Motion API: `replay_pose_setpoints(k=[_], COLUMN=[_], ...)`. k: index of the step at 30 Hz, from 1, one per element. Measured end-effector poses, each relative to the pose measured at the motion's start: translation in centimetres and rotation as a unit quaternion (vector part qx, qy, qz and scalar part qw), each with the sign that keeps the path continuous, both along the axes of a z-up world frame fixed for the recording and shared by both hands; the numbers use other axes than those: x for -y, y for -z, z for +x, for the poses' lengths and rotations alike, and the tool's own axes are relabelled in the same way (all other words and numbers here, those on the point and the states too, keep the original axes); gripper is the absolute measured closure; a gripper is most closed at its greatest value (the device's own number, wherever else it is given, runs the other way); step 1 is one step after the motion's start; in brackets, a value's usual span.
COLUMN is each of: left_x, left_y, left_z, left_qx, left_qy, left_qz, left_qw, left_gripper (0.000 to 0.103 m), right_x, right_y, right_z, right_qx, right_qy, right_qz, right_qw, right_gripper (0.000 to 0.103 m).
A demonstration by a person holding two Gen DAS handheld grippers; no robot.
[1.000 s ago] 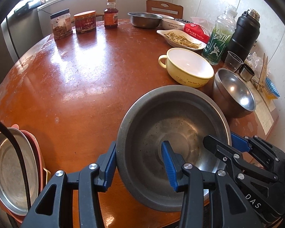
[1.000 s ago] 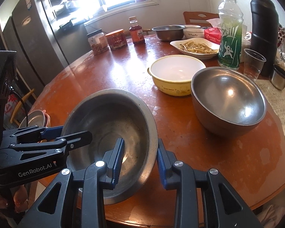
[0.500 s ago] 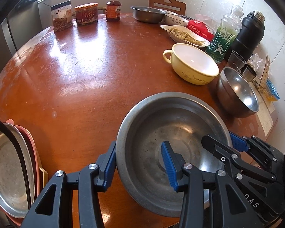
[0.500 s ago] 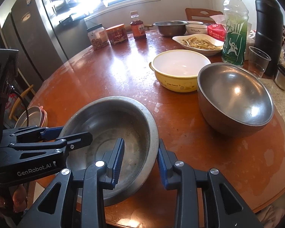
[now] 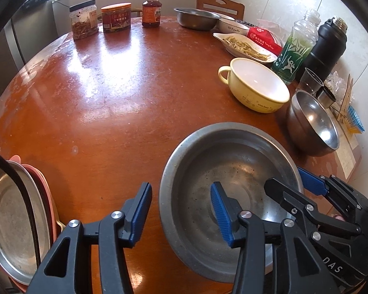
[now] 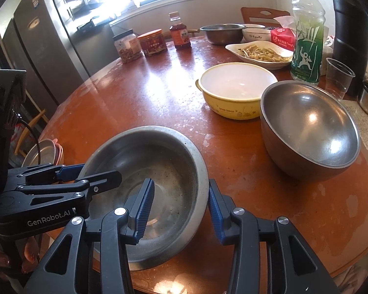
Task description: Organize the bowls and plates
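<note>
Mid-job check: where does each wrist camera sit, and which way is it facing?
Left wrist: on the left gripper, facing across the table toward the far jars; open jaws straddle the steel basin rim; the right gripper shows lower right.
Right wrist: on the right gripper, facing the window and fridge; open jaws straddle the basin's opposite rim; left gripper lower left.
Shared: basin, yellow bowl, deep steel bowl.
</note>
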State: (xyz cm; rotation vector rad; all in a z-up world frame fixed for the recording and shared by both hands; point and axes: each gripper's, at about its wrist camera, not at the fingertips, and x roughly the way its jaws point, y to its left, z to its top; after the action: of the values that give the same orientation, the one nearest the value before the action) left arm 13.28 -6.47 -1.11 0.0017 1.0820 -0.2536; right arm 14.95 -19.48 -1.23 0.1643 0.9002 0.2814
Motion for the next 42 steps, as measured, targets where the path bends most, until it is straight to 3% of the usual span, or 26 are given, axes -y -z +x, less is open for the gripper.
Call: replay_pose_setpoints(k=[16, 26, 34, 42], left_x=[-1.1, -0.3, 2.3, 7.1], left_y=[-2.1, -3.8, -5.4, -5.2], left_z=[-0.9, -1.9, -2.1, -1.1], left_qx=[0.036, 0.059, 0.071, 0.053], left_qy=[-0.018, -0.011, 0.018, 0.058], left_qz=[-0.012, -0.017, -0.049, -0.065], left_qw=[0.9991, 0.9981, 0.9961, 0.9948], left_gripper=[0.042, 0.04, 0.039, 0.039], right_x=[0.8, 1.6, 5.7, 12.4], right_y=[-1.3, -3.3, -5.6, -4.9], right_z=[-0.4, -1.6, -2.0, -0.6], right_qx=[0.027, 0.073, 0.113, 0.089], right_qy=[0.018, 0.027, 0.076, 0.151], right_qz=[0.0, -0.022, -0.022, 0.01], right_qw=[0.999, 0.997, 0.99, 0.985], right_gripper=[0.043, 0.042, 0.036, 0.036])
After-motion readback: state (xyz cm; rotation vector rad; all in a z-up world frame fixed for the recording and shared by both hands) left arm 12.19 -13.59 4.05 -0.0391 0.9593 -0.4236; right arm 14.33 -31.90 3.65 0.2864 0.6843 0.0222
